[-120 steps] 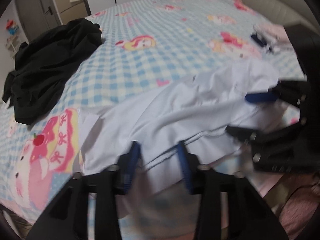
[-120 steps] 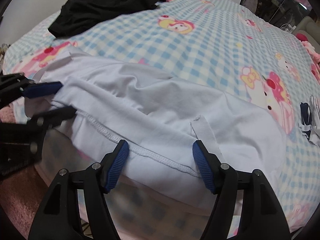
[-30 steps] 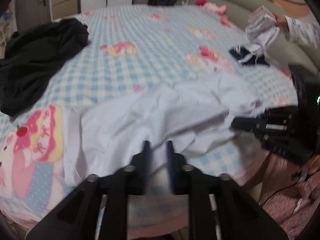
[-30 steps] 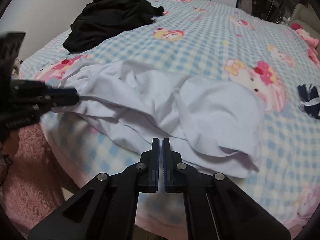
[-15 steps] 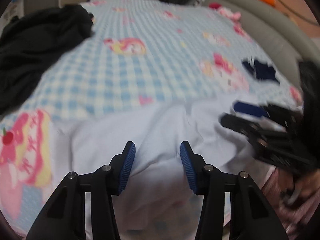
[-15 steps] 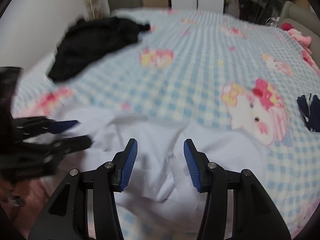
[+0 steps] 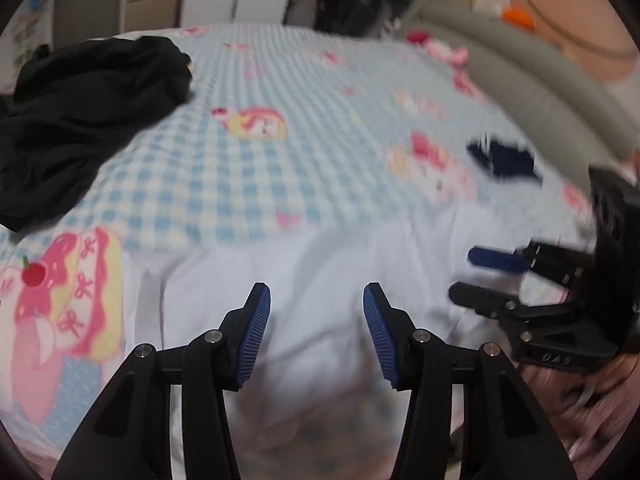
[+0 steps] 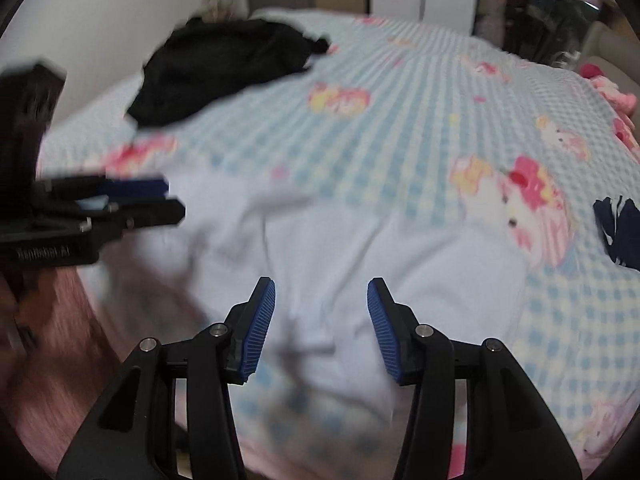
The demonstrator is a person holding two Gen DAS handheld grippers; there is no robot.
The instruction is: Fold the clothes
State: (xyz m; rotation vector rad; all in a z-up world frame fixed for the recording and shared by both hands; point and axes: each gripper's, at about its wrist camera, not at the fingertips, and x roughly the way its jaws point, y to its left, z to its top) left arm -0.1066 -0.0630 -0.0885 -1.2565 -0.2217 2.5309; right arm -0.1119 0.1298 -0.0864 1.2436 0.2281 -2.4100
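A white garment lies crumpled at the near edge of the bed, also seen in the right wrist view. My left gripper hovers over its near part with its jaws opening, and the blue pads press on nothing. My right gripper stands open above the same garment, with only cloth below the gap. Each gripper shows in the other's view: the right gripper at the garment's right end, the left gripper at its left end. Motion blurs both views.
A blue checked bed cover with pink cartoon prints spreads ahead. A black garment lies heaped at the far left. A small navy item lies to the right. A grey padded edge borders the far right.
Both pairs of jaws were nearly together a second ago and now stand apart. Both grippers have moved in over the white garment, which now lies flatter.
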